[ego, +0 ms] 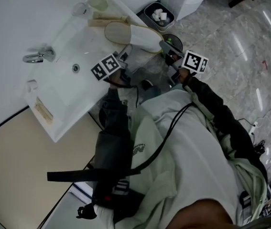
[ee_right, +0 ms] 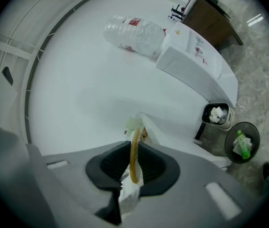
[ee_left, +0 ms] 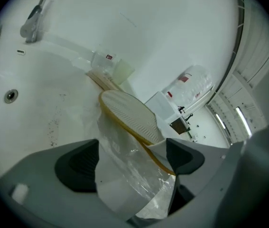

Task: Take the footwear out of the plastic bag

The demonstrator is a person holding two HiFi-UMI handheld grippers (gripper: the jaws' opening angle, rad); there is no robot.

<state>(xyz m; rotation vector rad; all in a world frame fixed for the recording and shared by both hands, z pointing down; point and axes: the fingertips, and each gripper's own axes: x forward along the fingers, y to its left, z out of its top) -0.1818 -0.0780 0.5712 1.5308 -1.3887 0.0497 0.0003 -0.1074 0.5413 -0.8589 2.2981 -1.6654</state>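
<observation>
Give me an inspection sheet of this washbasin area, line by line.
Surface: white washbasin counter with chrome tap.
Job's things: white slipper with tan sole, partly inside a clear plastic bag, at the counter's end.
Clutter: clear tumbler and tan flat packet by the wall.
Grippers: left tongs open, bag film between them; right tongs shut on the slipper's sole edge.
Cables: black cable across the person's pale jacket.
Surroundings: grey marbled floor; small bin holding white paper.

Between the jaws of the left gripper (ee_left: 132,163), the plastic bag (ee_left: 125,182) is clear, glossy and crinkled. Just beyond them the slipper (ee_left: 127,115) has a matt, finely ribbed sole with a tan rubbery rim. Left of them, the sink (ee_left: 30,127) is smooth, glossy white.
</observation>
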